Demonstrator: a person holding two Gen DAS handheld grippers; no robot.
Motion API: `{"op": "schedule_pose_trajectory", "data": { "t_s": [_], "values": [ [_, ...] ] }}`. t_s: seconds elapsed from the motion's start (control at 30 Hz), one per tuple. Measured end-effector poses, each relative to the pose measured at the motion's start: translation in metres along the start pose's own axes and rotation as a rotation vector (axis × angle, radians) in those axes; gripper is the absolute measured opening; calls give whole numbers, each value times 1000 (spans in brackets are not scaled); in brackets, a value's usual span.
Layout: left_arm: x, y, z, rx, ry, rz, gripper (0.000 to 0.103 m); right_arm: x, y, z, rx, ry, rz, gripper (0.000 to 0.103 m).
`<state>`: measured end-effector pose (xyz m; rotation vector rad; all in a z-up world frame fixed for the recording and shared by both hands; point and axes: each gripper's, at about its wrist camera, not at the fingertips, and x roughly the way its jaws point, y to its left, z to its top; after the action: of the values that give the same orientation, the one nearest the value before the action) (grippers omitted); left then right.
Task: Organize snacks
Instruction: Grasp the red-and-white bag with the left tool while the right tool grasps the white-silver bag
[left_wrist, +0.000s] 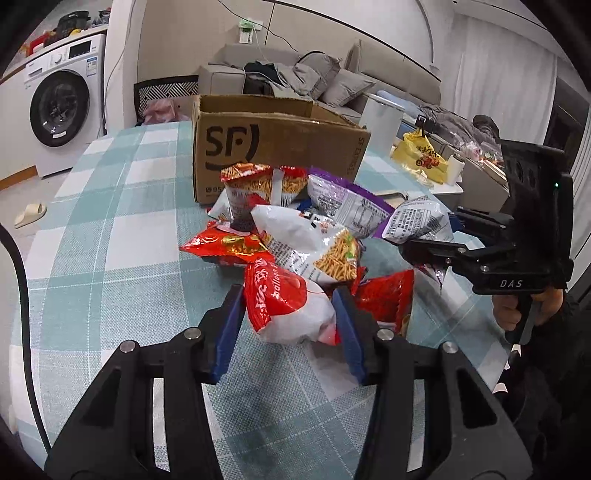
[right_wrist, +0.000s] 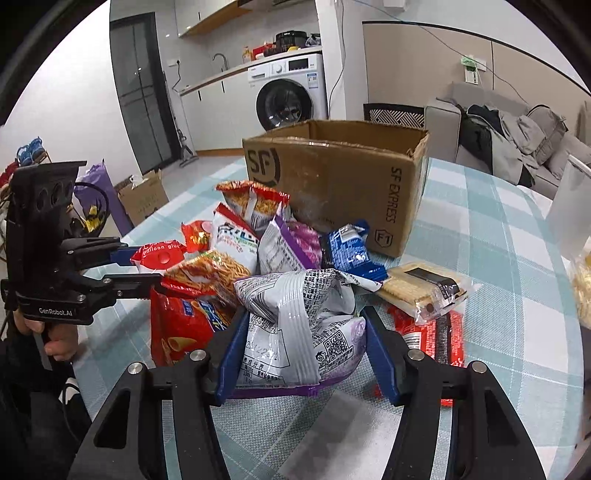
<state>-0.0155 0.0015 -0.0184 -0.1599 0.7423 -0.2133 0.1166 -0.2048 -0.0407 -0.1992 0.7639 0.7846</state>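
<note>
Left tongs (left_wrist: 290, 317) clamped on the red-white bag (left_wrist: 288, 308), right tongs (right_wrist: 301, 347) on the silver-purple bag (right_wrist: 299, 325), both at the pile's near edge on the desk (left_wrist: 110, 229) — lift w/o squeezing harder, then over the box (left_wrist: 273, 144).

snack bags (right_wrist: 258, 254) heaped before open cardboard box (right_wrist: 343, 177).

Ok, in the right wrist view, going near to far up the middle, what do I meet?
Right tongs shut on the grey-purple bag → blue packet → SF box → washing machine.
</note>
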Motion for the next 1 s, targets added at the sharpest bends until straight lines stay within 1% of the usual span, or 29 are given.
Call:
{"op": "schedule_pose_trajectory", "data": {
  "t_s": [0.27, 0.37, 0.43, 0.67, 0.7, 0.73, 0.83, 0.9, 1.0],
  "values": [
    [-16, -1, 4, 1, -48, 1, 42, -20, -1, 7, 21, -78, 7, 60],
    [-11, -1, 3, 13, -30, 18, 42, -23, -1, 9, 23, -84, 6, 60],
    [-10, 0, 3, 10, -27, 13, 41, -24, -1, 9, 24, -85, 8, 60],
    [-21, -1, 6, 9, -68, 11, 41, -29, -2, 9, 32, -104, 8, 60],
    [-22, -1, 8, 7, -74, 9, 26, -30, -2, 9, 32, -109, 6, 60],
    [-24, 0, 9, 5, -73, 5, 18, -31, -2, 10, 32, -111, 7, 60],
    [-27, -2, 10, 10, -81, 7, 18, -33, -2, 12, 35, -127, 6, 60],
    [-22, -4, 9, 30, -54, 33, 18, -33, -2, 13, 34, -124, 6, 60],
    [-18, -2, 7, 34, -40, 28, 18, -32, 0, 12, 29, -119, 7, 60]
  ]
}}
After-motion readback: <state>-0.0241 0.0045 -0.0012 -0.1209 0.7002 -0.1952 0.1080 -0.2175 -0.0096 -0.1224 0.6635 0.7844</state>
